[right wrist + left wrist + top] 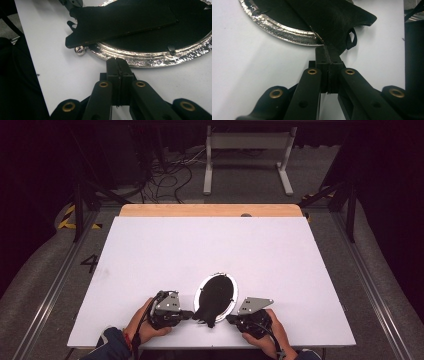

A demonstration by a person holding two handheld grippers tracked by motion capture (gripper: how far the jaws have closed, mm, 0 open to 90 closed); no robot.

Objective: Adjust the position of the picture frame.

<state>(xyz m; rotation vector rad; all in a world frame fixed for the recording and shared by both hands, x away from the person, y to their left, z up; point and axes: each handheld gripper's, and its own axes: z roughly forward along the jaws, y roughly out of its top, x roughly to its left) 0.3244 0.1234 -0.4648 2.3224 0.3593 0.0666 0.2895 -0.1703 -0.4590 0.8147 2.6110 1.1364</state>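
An oval silver-rimmed picture frame [216,292] lies face down near the front of the white table, its black back up. Its black easel flap [206,314] sticks out over the near rim. My left gripper [191,314] lies on the table just left of that flap, jaws shut and empty. In the left gripper view the left gripper's [328,48] closed tips reach the flap's [337,17] edge beside the silver rim [282,30]. My right gripper [228,318], also shut and empty, lies to the flap's right. In the right gripper view its tips [117,61] stop just short of the rim [150,58]; a small silver ball foot [80,50] shows under the flap [120,22].
The white table top [200,245] stretches wide and bare beyond the frame, ending in a wooden strip [210,210] at the far edge. Past it, on the floor, stand a white metal support [247,150] and loose cables [165,175]. Metal rails run along both sides.
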